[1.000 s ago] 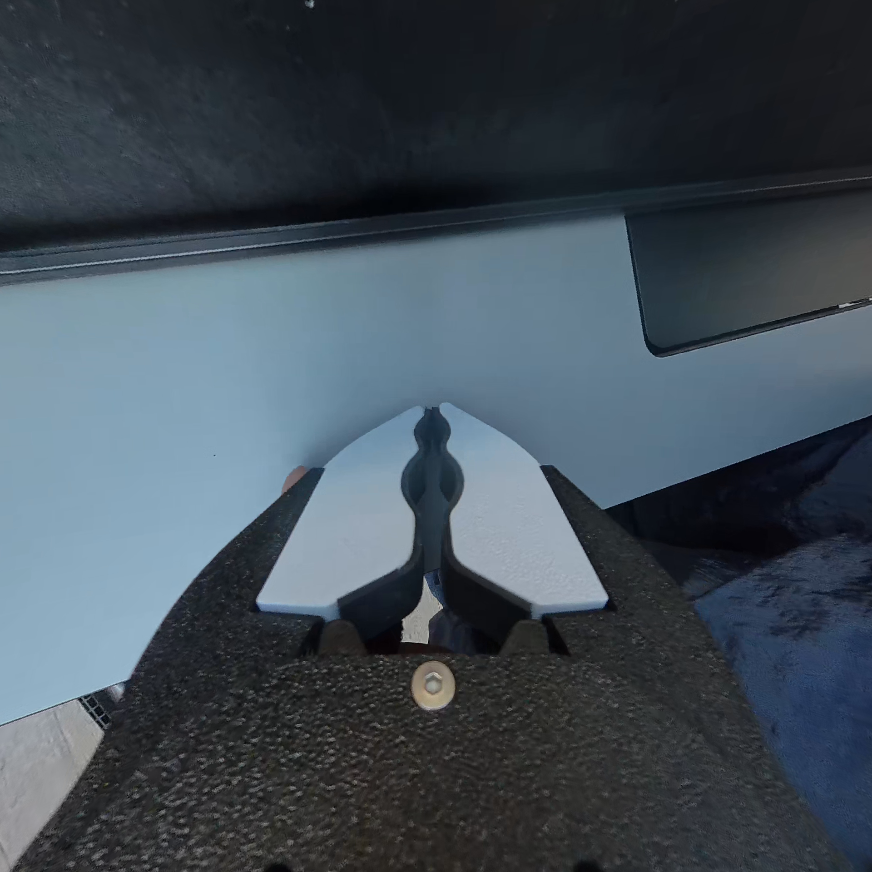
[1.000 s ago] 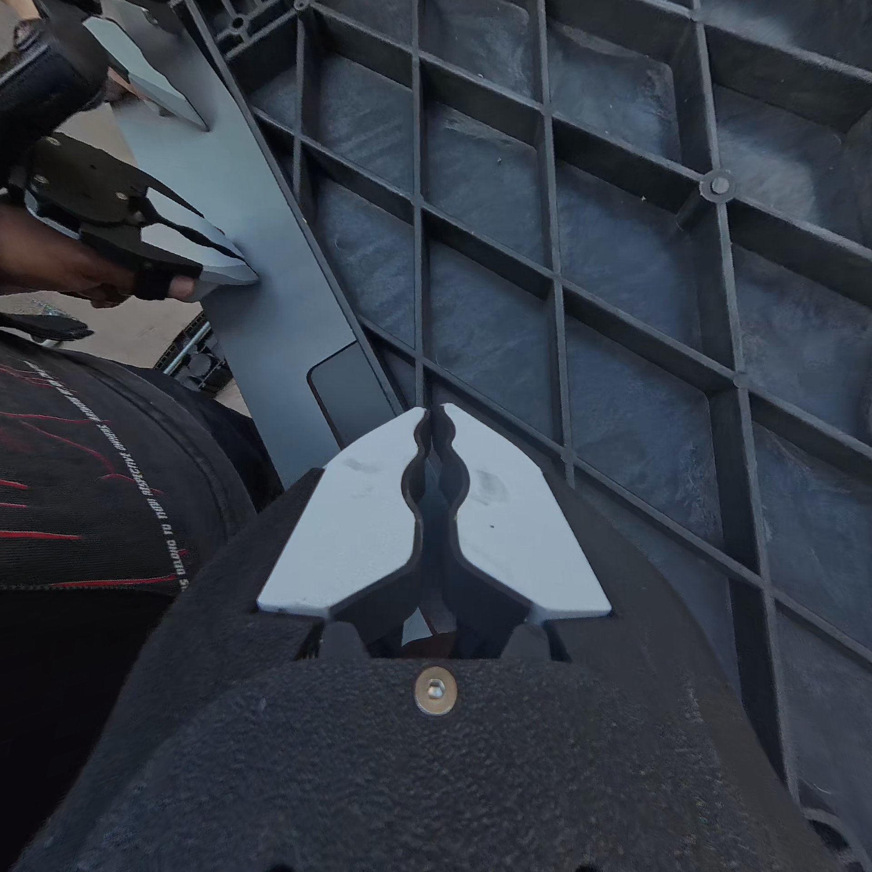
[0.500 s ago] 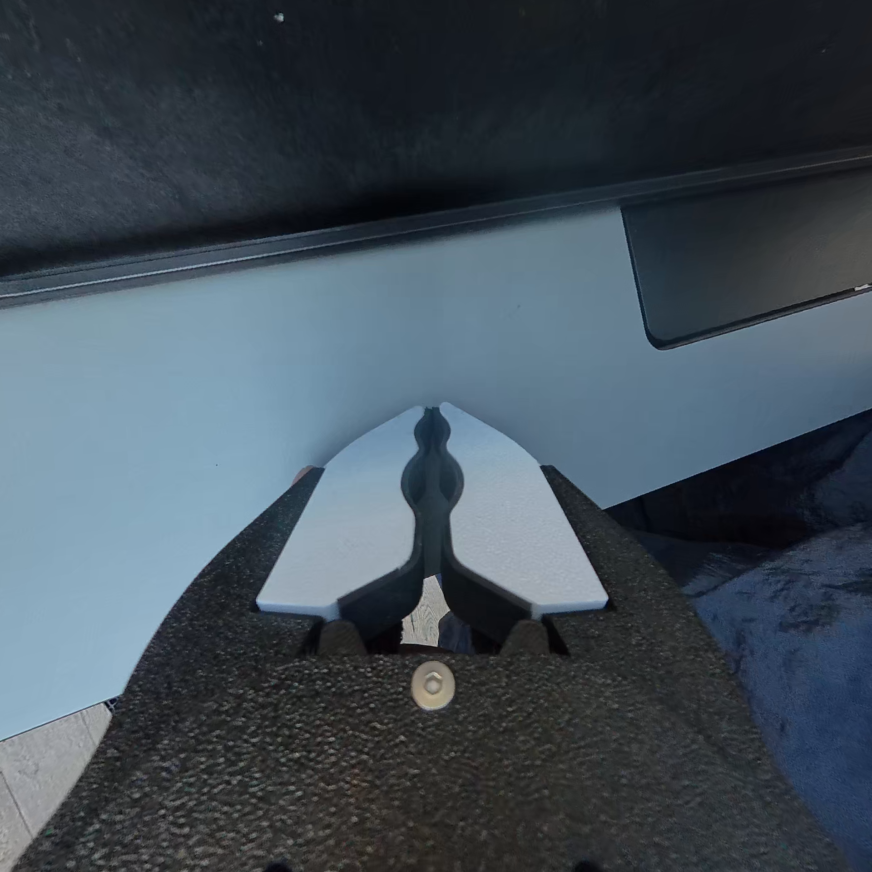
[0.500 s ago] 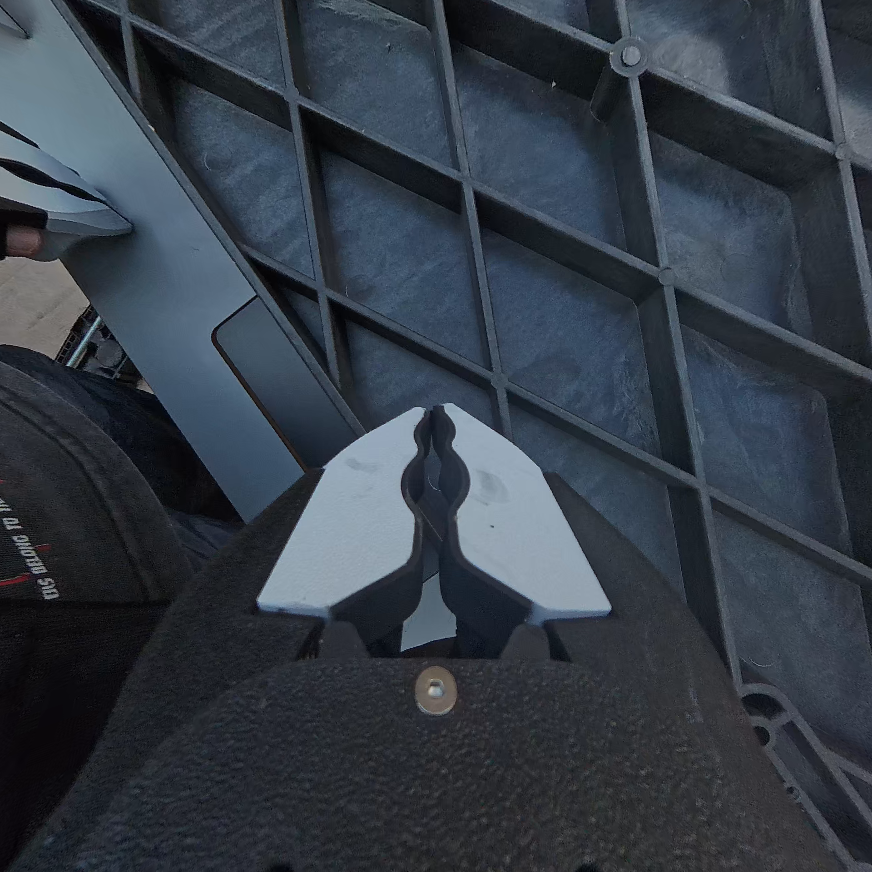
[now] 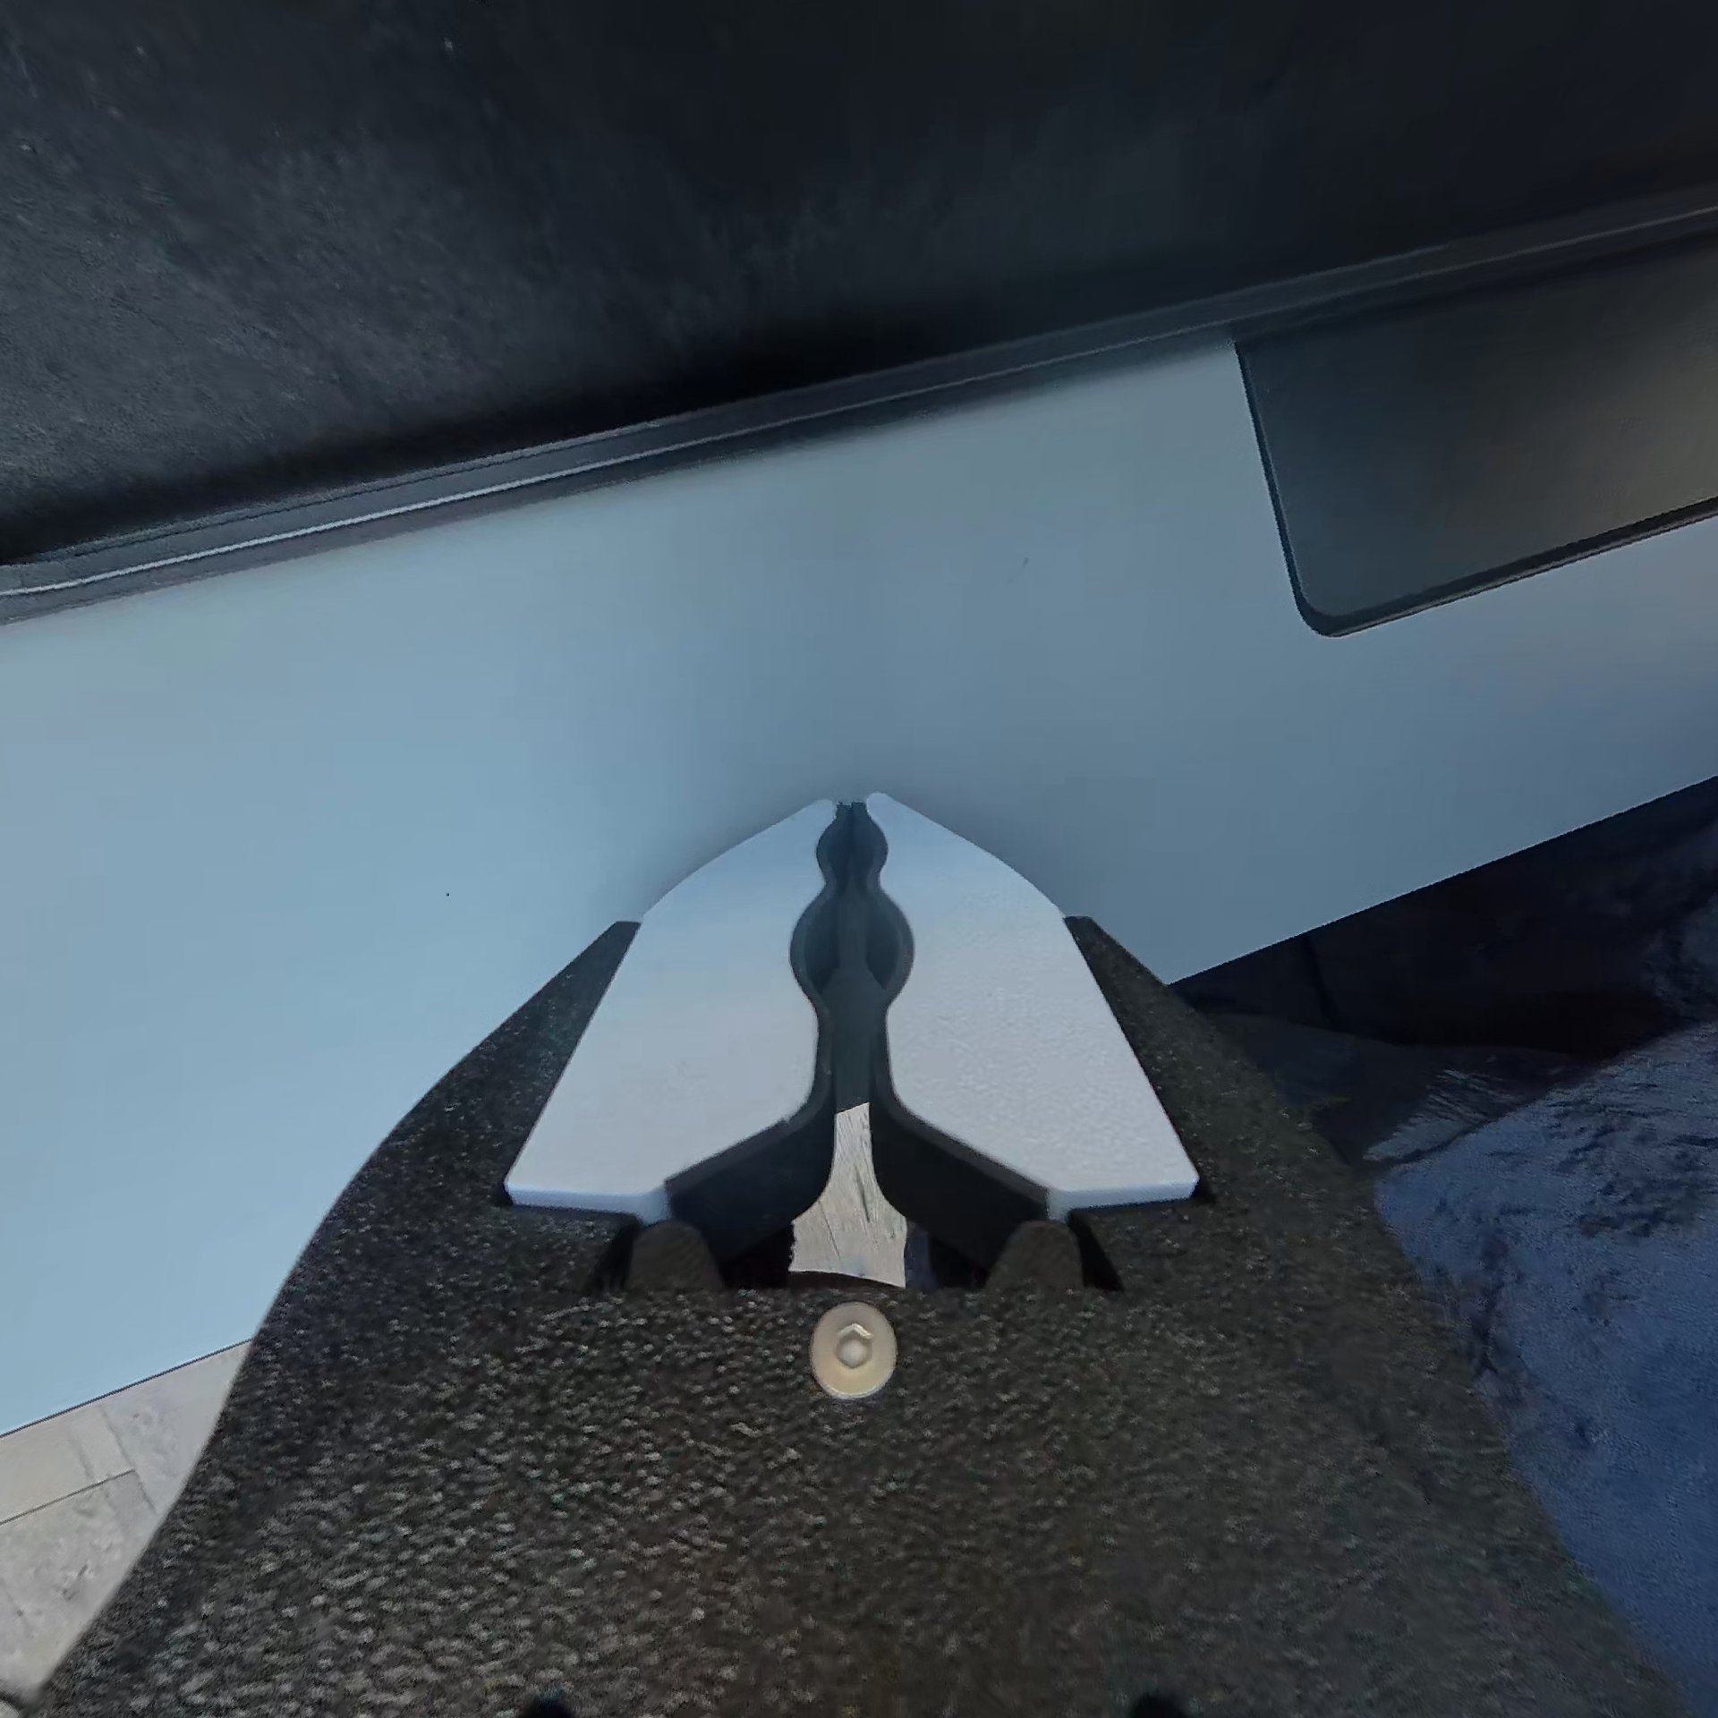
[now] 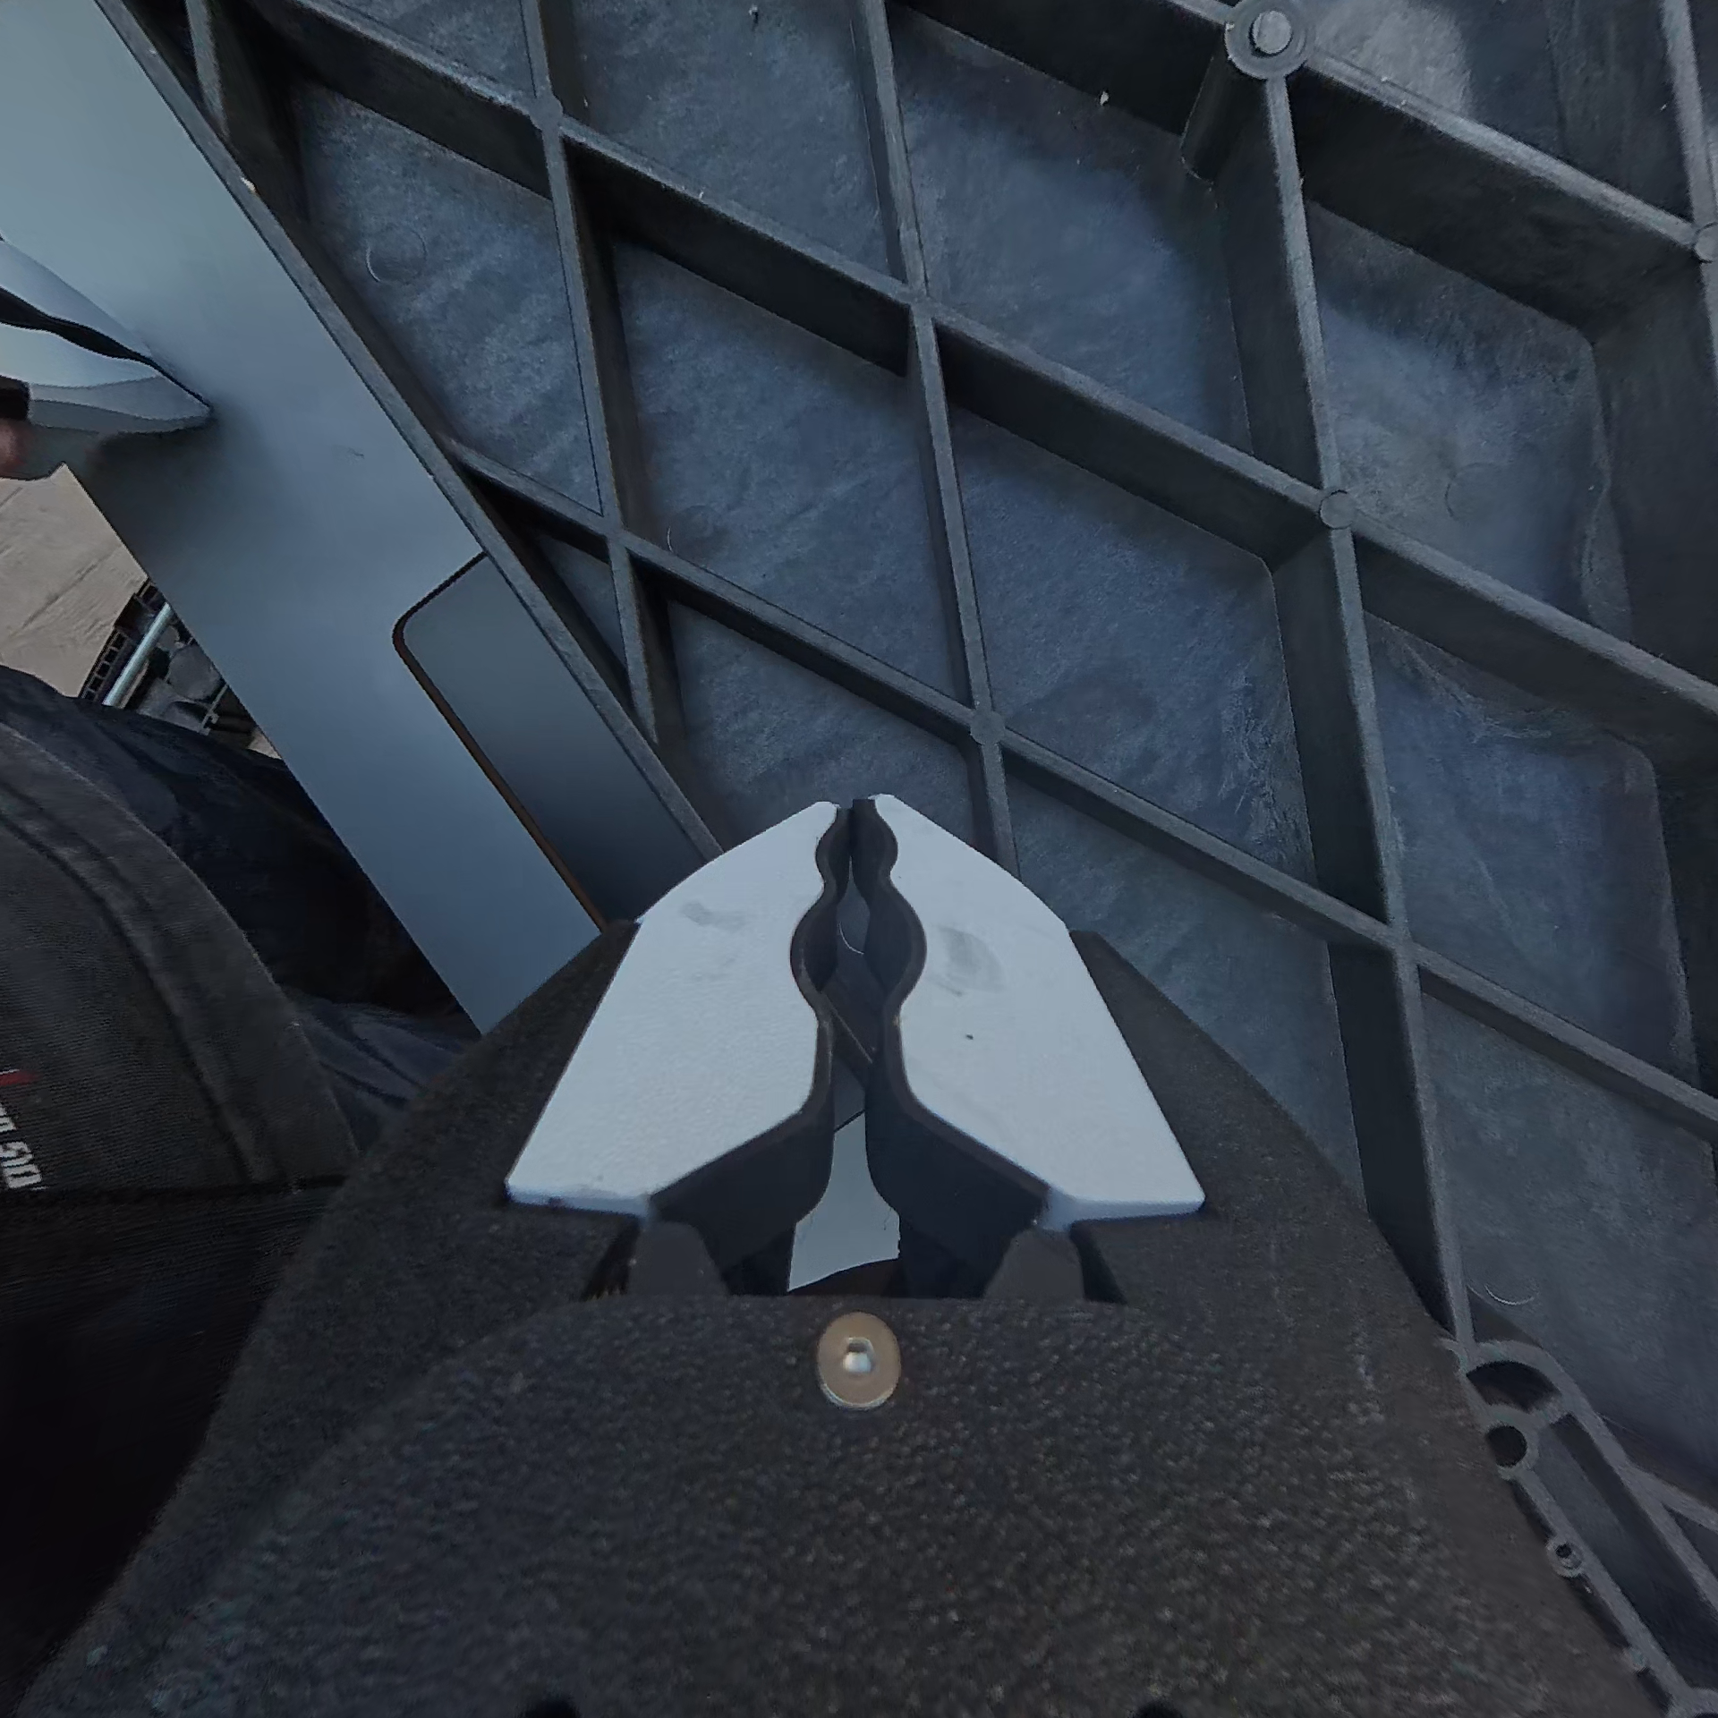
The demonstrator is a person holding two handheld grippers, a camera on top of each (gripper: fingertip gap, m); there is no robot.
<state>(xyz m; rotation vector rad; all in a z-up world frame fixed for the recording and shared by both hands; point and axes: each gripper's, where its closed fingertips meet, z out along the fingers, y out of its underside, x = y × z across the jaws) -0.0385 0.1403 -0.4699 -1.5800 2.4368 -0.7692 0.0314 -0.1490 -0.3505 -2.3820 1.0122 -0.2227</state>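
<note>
A pale grey flat rail with a dark rounded slot runs along the edge of a black textured panel. My left gripper is shut, with its tips against the rail's face and nothing between the jaws. In the right wrist view the same rail and slot border a black ribbed panel with a diamond grid. My right gripper is shut and empty, close to the ribs beside the rail's lower end. The left gripper's fingertips show at the far left on the rail.
A person's dark clothing fills the lower left of the right wrist view, and dark cloth lies at the lower right of the left wrist view. Pale floor shows below the rail. A moulded boss sits at the panel's lower right. Left tips to right tips: about 30 cm.
The right wrist view has slid along the ribbed panel, and the left gripper and hand have drifted to its far left edge. The left gripper stays against the rail, tilted slightly.
</note>
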